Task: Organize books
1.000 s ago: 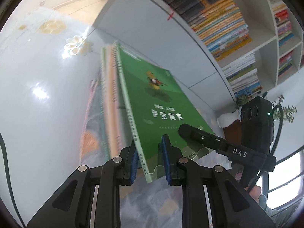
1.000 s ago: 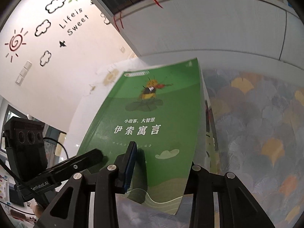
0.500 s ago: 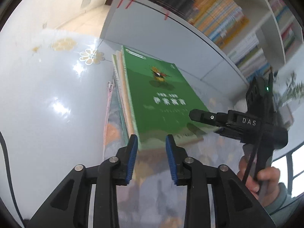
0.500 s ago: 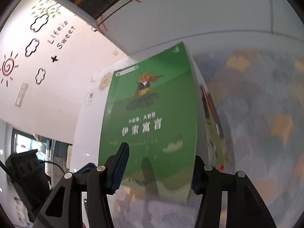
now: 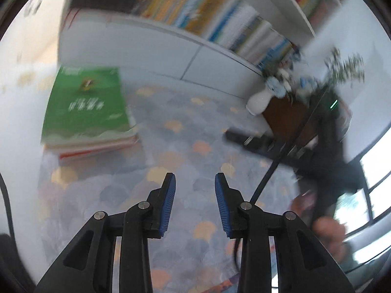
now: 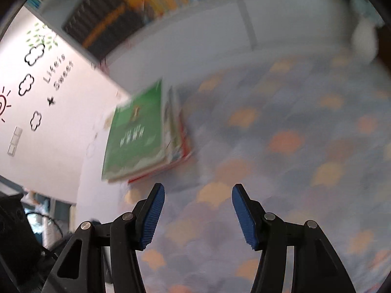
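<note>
The green book (image 5: 85,105) lies flat atop a small stack (image 6: 176,144) on the patterned desk (image 5: 195,151), near the white cabinet. Thin, flexible, glossy covers look slippery; best pinched at the near edge. Left gripper (image 5: 195,202) jaws opening, empty; right gripper (image 6: 198,214) jaws parted, empty. Blur hides the lower titles.

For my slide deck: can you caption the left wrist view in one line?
Left tongs opening and empty above the patterned tablecloth, green book topping a stack by the bookshelf, right tongs alongside.

Black linkage jaws, ribbed blue pads (image 5: 169,205)
</note>
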`<state>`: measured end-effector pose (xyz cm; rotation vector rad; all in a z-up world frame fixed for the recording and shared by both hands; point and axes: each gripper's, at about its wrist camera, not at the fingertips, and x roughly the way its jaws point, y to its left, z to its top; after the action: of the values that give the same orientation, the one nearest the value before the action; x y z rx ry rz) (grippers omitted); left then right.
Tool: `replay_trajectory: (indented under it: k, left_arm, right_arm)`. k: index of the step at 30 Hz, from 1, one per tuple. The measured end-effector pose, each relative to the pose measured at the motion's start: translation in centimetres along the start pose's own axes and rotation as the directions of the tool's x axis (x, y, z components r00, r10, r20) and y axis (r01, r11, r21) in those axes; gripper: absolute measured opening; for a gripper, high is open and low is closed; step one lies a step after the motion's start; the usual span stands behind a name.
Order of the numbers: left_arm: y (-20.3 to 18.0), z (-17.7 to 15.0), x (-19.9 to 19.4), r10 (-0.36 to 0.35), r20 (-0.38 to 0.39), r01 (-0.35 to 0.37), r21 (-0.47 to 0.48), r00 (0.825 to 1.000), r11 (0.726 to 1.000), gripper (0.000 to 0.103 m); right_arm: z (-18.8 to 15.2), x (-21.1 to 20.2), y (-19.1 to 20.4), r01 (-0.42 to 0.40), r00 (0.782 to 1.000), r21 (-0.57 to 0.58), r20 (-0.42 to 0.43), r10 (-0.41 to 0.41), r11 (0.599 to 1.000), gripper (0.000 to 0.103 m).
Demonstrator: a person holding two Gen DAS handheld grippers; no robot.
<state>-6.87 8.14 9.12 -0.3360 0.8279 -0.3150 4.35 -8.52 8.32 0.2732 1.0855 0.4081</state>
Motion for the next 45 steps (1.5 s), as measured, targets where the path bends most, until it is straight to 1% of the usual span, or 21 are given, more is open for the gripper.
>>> replay_trajectory:
  k: [3, 4, 5, 6, 7, 9, 10, 11, 12, 13, 14, 16, 19, 21, 25, 28, 30, 32, 33, 38, 45]
  left_arm:
    - [-4.9, 0.4, -1.0, -0.036, 0.075, 0.030, 0.079, 0.997, 0.996, 0.031]
    - [-6.2, 0.6, -1.2, -0.037, 0.099, 0.028, 0.089, 0.994, 0.996, 0.033]
    - [-8.0, 1.0, -1.1, -0.025, 0.124, 0.014, 0.092, 0.992, 0.996, 0.042]
    - [-9.1, 1.1, -1.0, -0.007, 0.139, -0.004, 0.084, 0.990, 0.996, 0.049]
    - [-10.1, 1.3, -0.9, 0.016, 0.155, -0.027, 0.069, 0.988, 0.997, 0.064]
    - [-11.9, 1.2, -0.6, 0.049, 0.184, -0.053, 0.013, 0.982, 0.999, 0.067]
    - [-12.5, 1.1, -0.4, 0.047, 0.185, -0.044, -0.021, 0.982, 0.999, 0.067]
    - [-13.2, 0.6, 0.0, 0.022, 0.186, -0.009, -0.073, 0.982, 0.997, 0.067]
    - [-13.6, 0.2, 0.0, 0.021, 0.189, -0.003, -0.097, 0.982, 0.995, 0.067]
    - [-14.4, -0.1, 0.2, 0.044, 0.190, -0.024, -0.108, 0.981, 0.994, 0.067]
    - [-15.7, -0.1, 1.0, 0.089, 0.178, -0.072, -0.096, 0.980, 0.993, 0.067]
    - [-17.2, 0.0, 2.0, 0.120, 0.156, -0.110, -0.073, 0.980, 0.991, 0.067]
    - [-18.1, -0.2, 2.8, 0.134, 0.141, -0.119, -0.109, 0.981, 0.987, 0.067]
    - [-18.1, -0.8, 3.7, 0.119, 0.103, -0.104, -0.141, 0.987, 0.984, 0.067]
    - [-18.1, -2.1, 4.6, 0.113, 0.071, -0.096, -0.201, 0.991, 0.975, 0.067]
    - [-18.9, -2.0, 5.0, 0.138, 0.059, -0.126, -0.173, 0.989, 0.977, 0.067]
    - [-19.9, -2.1, 5.7, 0.150, 0.022, -0.147, -0.101, 0.988, 0.984, 0.067]
    - [-21.0, -2.6, 6.3, 0.227, 0.024, -0.226, -0.036, 0.974, 0.973, 0.067]
    - [-21.2, -2.8, 6.4, 0.244, 0.028, -0.243, -0.032, 0.969, 0.970, 0.067]
    - [-20.3, -3.1, 7.0, 0.223, 0.008, -0.222, -0.094, 0.975, 0.971, 0.067]
    - [-20.9, -2.8, 7.4, 0.216, 0.015, -0.215, -0.082, 0.976, 0.973, 0.067]
  right_arm:
    - [0.8, -6.4, -1.7, 0.055, 0.986, -0.044, 0.160, -0.047, 0.998, 0.059]
    - [1.2, -8.3, -2.1, 0.061, 0.978, -0.051, 0.205, -0.049, 0.997, 0.068]
    - [1.2, -10.5, -3.1, 0.052, 0.967, -0.045, 0.251, -0.039, 0.998, 0.082]
    - [1.1, -11.9, -3.9, 0.033, 0.960, -0.024, 0.280, -0.025, 0.999, 0.086]
    - [0.8, -13.4, -4.8, 0.004, 0.952, 0.008, 0.307, -0.006, 1.000, 0.087]
    - [0.2, -15.8, -6.9, -0.037, 0.941, 0.062, 0.339, 0.014, 0.997, 0.087]
    - [0.0, -16.5, -7.5, -0.025, 0.939, 0.070, 0.343, -0.001, 0.997, 0.087]
    - [-0.3, -17.7, -8.2, 0.029, 0.936, 0.070, 0.347, -0.051, 0.997, 0.087]
    - [-0.6, -18.4, -8.7, 0.074, 0.932, 0.063, 0.350, -0.092, 0.995, 0.087]
    - [-0.9, -18.9, -8.9, 0.118, 0.927, 0.053, 0.351, -0.129, 0.992, 0.087]
    - [-1.2, -19.4, -9.4, 0.159, 0.922, 0.039, 0.350, -0.163, 0.986, 0.087]
    - [-1.8, -20.7, -10.5, 0.193, 0.915, 0.020, 0.359, -0.187, 0.981, 0.087]
    - [-1.9, -21.7, -12.2, 0.193, 0.915, 0.010, 0.360, -0.183, 0.981, 0.087]
    - [-1.9, -22.0, -13.0, 0.204, 0.915, 0.014, 0.351, -0.196, 0.979, 0.087]
    - [-2.1, -21.6, -14.5, 0.197, 0.934, -0.007, 0.305, -0.186, 0.980, 0.087]
    - [-2.1, -21.3, -15.3, 0.186, 0.946, -0.015, 0.274, -0.175, 0.982, 0.087]
    - [-2.0, -21.2, -15.4, 0.190, 0.946, -0.031, 0.272, -0.175, 0.981, 0.087]
    - [-2.1, -21.0, -15.4, 0.191, 0.947, -0.043, 0.270, -0.173, 0.981, 0.087]
    - [-2.2, -20.7, -15.5, 0.192, 0.949, -0.048, 0.263, -0.173, 0.980, 0.087]
    - [-2.5, -19.4, -16.0, 0.219, 0.955, -0.078, 0.219, -0.198, 0.973, 0.087]
    - [-2.2, -20.0, -16.2, 0.254, 0.946, -0.098, 0.232, -0.227, 0.962, 0.087]
